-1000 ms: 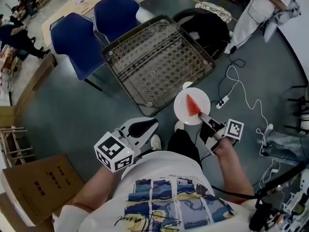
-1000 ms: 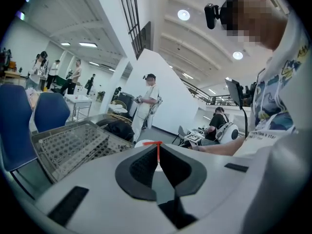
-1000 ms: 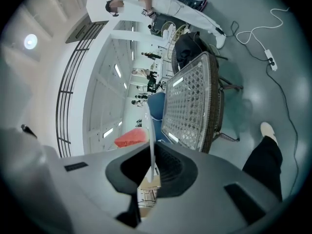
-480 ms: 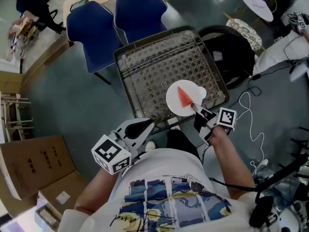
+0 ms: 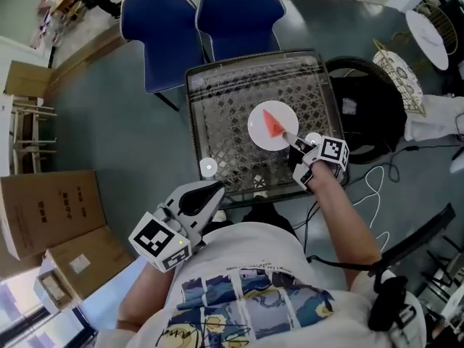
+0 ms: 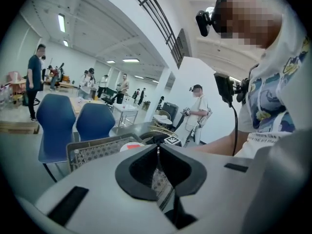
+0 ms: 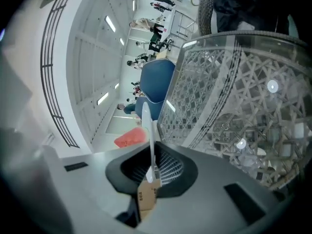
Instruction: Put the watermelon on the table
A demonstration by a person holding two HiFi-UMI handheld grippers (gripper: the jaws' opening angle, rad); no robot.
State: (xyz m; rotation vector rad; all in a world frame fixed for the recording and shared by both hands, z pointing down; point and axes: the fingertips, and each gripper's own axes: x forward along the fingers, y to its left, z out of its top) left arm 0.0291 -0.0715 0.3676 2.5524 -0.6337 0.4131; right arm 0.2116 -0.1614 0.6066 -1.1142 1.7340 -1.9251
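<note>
Watermelon slice [image 5: 272, 122] lying on white plate [image 5: 257, 133], over glass-topped table [image 5: 225, 104]. Plate rim clamped in right gripper [image 5: 294, 143]. Left gripper [image 5: 216, 188] jaws together, empty, short of table's near edge.

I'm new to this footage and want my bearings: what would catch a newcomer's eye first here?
The red watermelon slice on a white plate stands out most. The right gripper is clamped on the plate's rim and holds it over the glass-topped wicker table. Two blue chairs stand behind the table, and the left gripper hangs shut and empty near the person's body.
</note>
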